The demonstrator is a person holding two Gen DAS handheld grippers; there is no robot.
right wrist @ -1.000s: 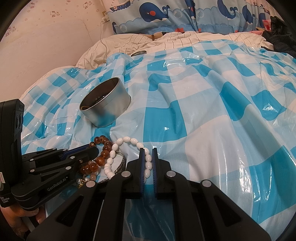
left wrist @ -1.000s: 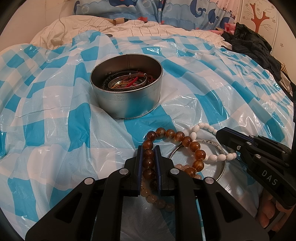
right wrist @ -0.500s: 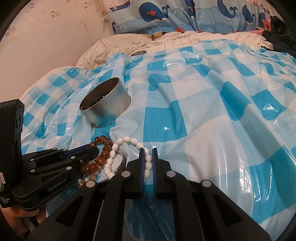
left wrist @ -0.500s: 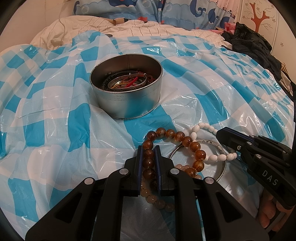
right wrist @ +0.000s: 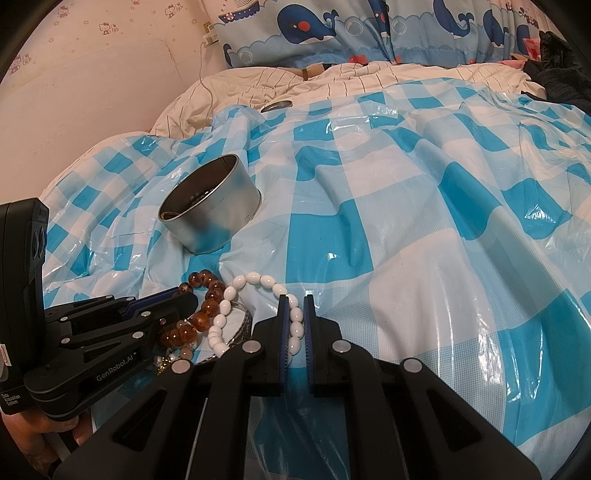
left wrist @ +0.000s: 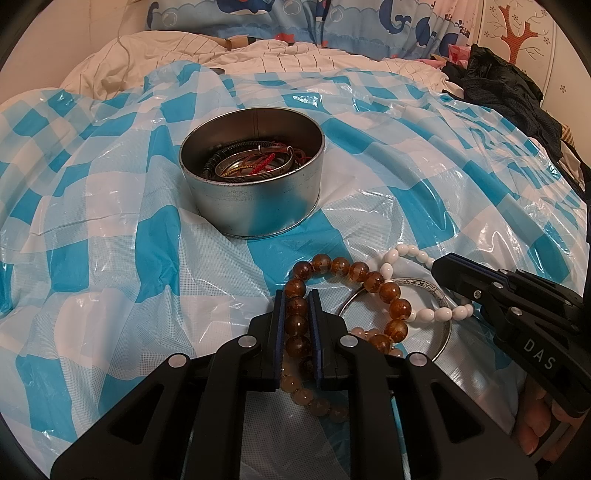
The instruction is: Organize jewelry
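**Inspector A:** Left hand-held gripper (left wrist: pixel 296 306): fingers drawn narrow, clamped on the amber bead bracelet (left wrist: pixel 354 271), three or four beads lying between the pads. Right hand-held gripper (right wrist: pixel 294 314): likewise narrow, pinching one side of the white bead bracelet (right wrist: pixel 255 278). Both bracelets lie on the blue-checked plastic sheet (left wrist: pixel 110 236) over the bed, overlapping a silver bangle (left wrist: pixel 441 299).

**Inspector B:** Clearances?

**Inspector A:** The round metal tin (left wrist: pixel 255 206) stands beyond the pile, apart from it, a strip of bare sheet between. To the tin's left and across the whole right half of the right wrist view, the sheet lies open, though wrinkled. The two grippers are close to each other, converging on the same pile.

**Inspector B:** Differences between views?

**Inspector A:** The left wrist view looks down into the tin: bangles, a dark cord band and red thread (left wrist: pixel 264 162) rest inside. The right wrist view catches only the tin's rim and outer wall (right wrist: pixel 218 225), contents barely readable. It alone shows the wall socket and cable (right wrist: pixel 207 33). A paler bead strand (left wrist: pixel 310 398) lies under the left fingers; possibly a third bracelet, but it is partly hidden.
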